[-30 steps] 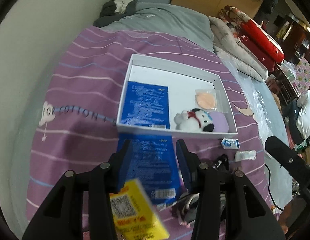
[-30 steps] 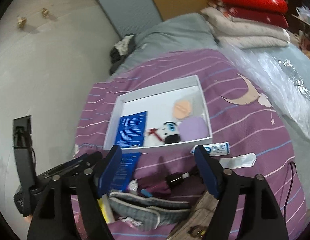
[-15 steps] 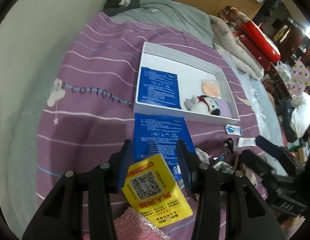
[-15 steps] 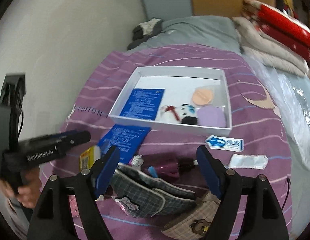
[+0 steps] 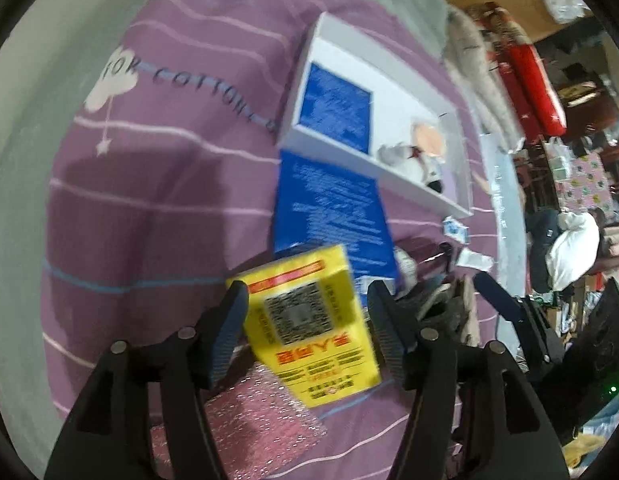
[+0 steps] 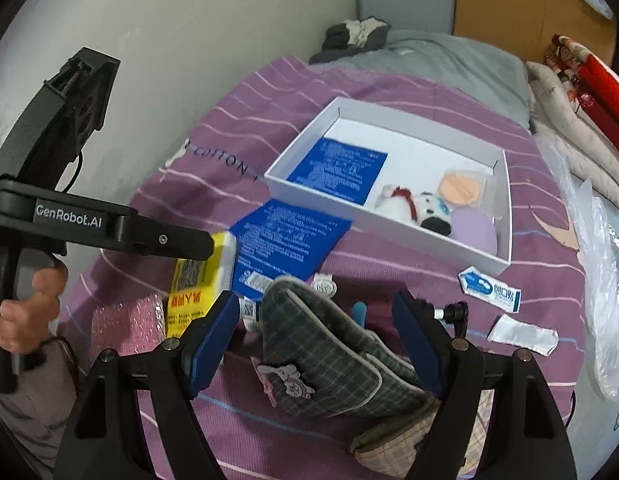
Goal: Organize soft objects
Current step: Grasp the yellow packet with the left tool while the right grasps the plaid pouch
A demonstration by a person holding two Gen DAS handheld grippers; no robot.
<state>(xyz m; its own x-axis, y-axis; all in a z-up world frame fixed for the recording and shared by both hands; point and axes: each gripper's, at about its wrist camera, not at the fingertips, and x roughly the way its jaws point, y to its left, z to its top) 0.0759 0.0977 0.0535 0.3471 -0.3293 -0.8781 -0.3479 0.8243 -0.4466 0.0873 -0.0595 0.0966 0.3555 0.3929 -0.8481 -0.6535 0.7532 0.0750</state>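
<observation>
My left gripper [image 5: 307,328] hovers over a yellow packet [image 5: 309,320] lying on the purple bedspread. Its jaws are opening, the packet shows between them, and the pads do not press on it. My right gripper [image 6: 313,332] stands open just above a grey plaid pouch [image 6: 329,352], with a beige plaid pouch [image 6: 389,444] beneath it. The white box [image 6: 389,116] holds a blue packet [image 6: 337,170], a plush dog [image 6: 413,208], a peach puff [image 6: 461,188] and a purple puff [image 6: 473,228]. Another blue packet [image 6: 289,240] lies in front of the box.
Pink bubble wrap [image 6: 125,324] lies beside the yellow packet at the near edge. Two small sachets [image 6: 489,288] lie right of the pouches. Clear plastic sheeting [image 6: 597,280] and folded blankets [image 6: 569,92] fill the right side. A wall runs along the bed's left.
The left gripper has dropped toward the yellow packet and rolled, and its jaws stand wider. The right gripper has rolled and sunk closer to the grey plaid pouch.
</observation>
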